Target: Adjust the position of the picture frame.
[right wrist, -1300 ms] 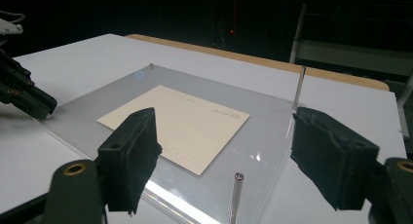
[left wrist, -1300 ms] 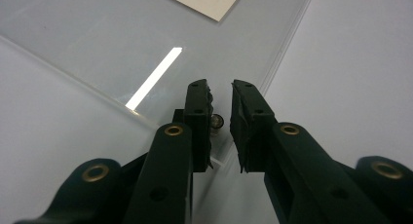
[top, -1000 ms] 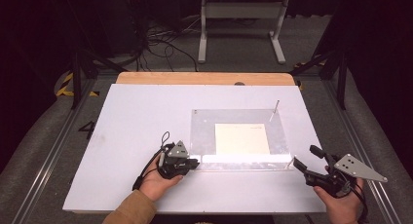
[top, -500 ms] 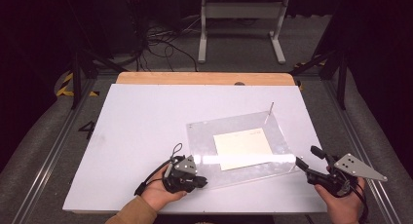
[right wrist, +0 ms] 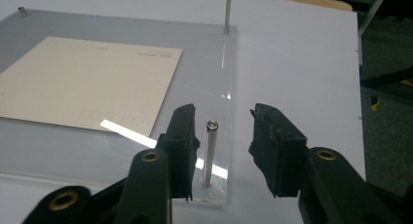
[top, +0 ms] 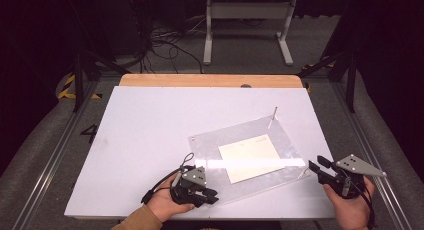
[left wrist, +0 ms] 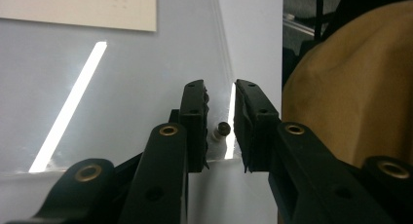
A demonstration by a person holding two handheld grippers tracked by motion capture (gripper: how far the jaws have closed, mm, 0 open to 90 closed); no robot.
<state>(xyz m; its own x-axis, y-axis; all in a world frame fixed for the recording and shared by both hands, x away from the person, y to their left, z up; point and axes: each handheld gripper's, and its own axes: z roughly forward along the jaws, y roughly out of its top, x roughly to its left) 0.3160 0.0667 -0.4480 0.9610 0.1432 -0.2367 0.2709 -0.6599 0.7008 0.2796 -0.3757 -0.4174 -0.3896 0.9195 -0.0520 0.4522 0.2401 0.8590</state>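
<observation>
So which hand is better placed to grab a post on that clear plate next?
Probably the right hand-held gripper: a post on the plate stands between its open, closing jaws. The left hand-held gripper has just been opening around its short post.

clear acrylic plate (top: 280,140), cream paper sheet (top: 248,157), white table (top: 150,140)

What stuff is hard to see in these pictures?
- Writing on the cream paper: too small and faint in the right gripper view.
- The clear plate's near left corner: hidden by the left tongs in the high view.
- The far post's top: cut off by the right gripper view's upper edge.
</observation>
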